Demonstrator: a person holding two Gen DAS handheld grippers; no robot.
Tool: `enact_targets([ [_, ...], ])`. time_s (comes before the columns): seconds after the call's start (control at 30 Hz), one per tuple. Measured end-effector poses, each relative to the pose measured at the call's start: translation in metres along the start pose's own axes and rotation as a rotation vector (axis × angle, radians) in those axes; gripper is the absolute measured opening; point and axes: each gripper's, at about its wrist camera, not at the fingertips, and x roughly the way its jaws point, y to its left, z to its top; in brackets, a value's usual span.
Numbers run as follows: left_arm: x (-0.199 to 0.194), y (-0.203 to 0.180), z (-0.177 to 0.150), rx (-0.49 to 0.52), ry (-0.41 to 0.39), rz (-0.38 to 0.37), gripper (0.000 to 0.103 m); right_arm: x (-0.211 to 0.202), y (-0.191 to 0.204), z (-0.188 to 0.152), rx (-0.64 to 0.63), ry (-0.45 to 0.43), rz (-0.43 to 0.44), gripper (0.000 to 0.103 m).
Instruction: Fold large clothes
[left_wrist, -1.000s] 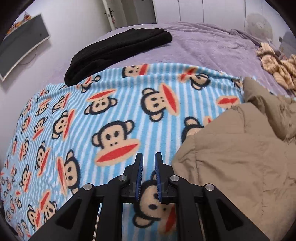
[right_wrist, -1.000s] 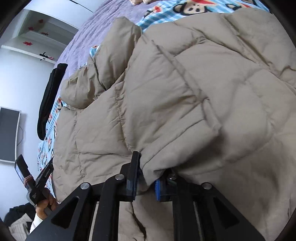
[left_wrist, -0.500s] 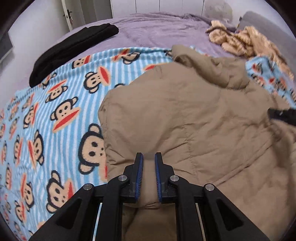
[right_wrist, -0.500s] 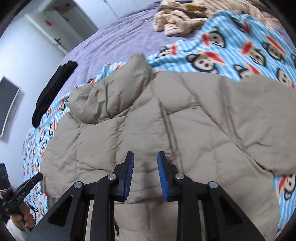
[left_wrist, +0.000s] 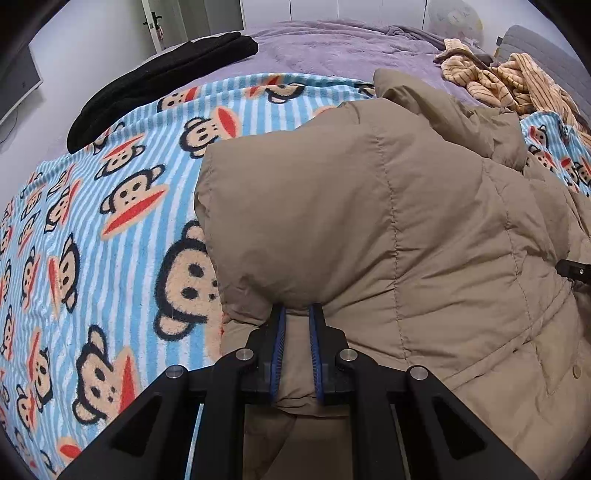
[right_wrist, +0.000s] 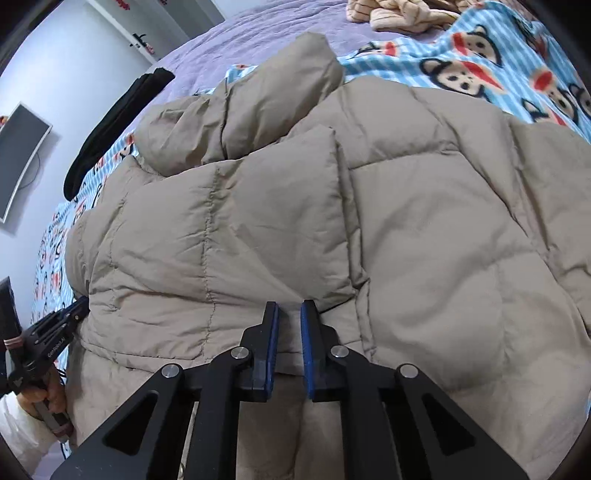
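A tan quilted jacket (left_wrist: 369, 221) lies on the bed, one panel (right_wrist: 240, 221) folded over its middle and its collar (right_wrist: 266, 96) at the far end. My left gripper (left_wrist: 297, 317) is shut. Its tips are pushed under the jacket's puffy left edge, and fabric shows in the narrow gap. From the right wrist view, that left gripper (right_wrist: 75, 310) sits at the jacket's left side, held by a hand (right_wrist: 40, 398). My right gripper (right_wrist: 289, 314) is at the near edge of the folded panel. Its jaws are closing, almost together, with jacket fabric between them.
Under the jacket is a blue striped blanket with monkey faces (left_wrist: 110, 221). A black garment (left_wrist: 159, 81) lies at the far left on the purple bedspread (left_wrist: 332, 44). Tan striped clothes (left_wrist: 509, 81) are heaped at the far right. A screen (right_wrist: 18, 158) hangs on the left wall.
My left gripper swung from over the blanket to the jacket's left edge and sank into it. My right gripper let go of the fold, then came down at the panel's near edge with its jaws narrowed.
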Motion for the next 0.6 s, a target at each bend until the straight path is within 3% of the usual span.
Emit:
enact_targets([
  [0.17,-0.010,0.003,0.007,-0.037,0.034,0.027,0.015,-0.023,-0.025,-0.009,0.110,-0.029,-0.002,0.011],
  [0.27,-0.022,0.003,0.010,-0.050,0.046,0.045,0.015,-0.036,-0.042,-0.012,0.194,-0.030,-0.043,0.016],
  [0.5,-0.057,-0.020,0.005,-0.023,0.051,0.061,0.015,-0.073,-0.064,-0.041,0.348,-0.014,0.033,0.018],
  [0.6,-0.073,-0.038,0.002,0.010,0.027,0.038,0.015,-0.089,-0.065,-0.061,0.381,-0.005,0.058,0.029],
])
